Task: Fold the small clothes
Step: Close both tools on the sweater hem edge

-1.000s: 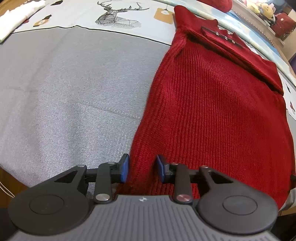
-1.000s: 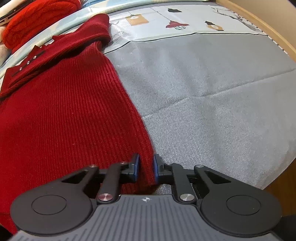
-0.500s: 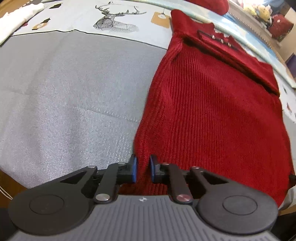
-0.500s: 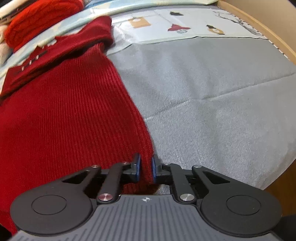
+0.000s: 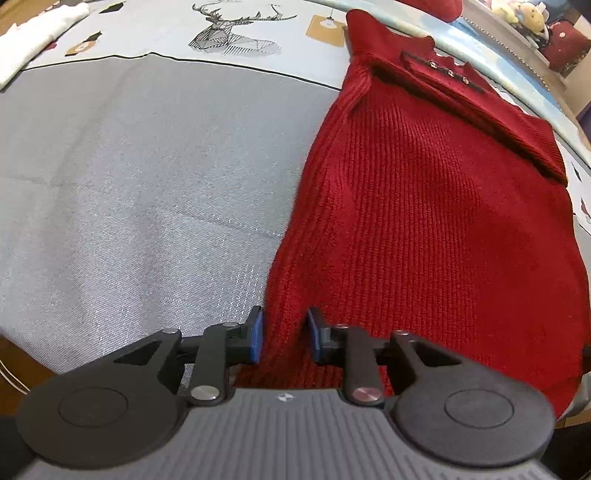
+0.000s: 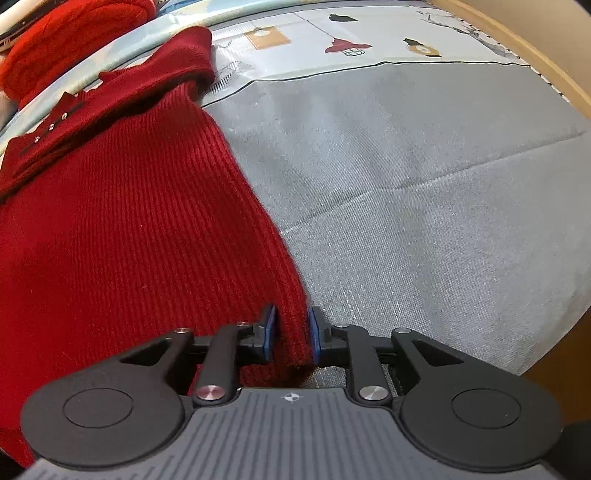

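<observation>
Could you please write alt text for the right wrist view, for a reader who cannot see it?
The right gripper straddles the near right edge of a red knit sweater lying flat on a grey cloth; its jaws have just been opening, knit between them.

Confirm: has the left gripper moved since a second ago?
No. The left gripper holds place against the deer print; its jaws have just been opening, red sweater hem between them.
</observation>
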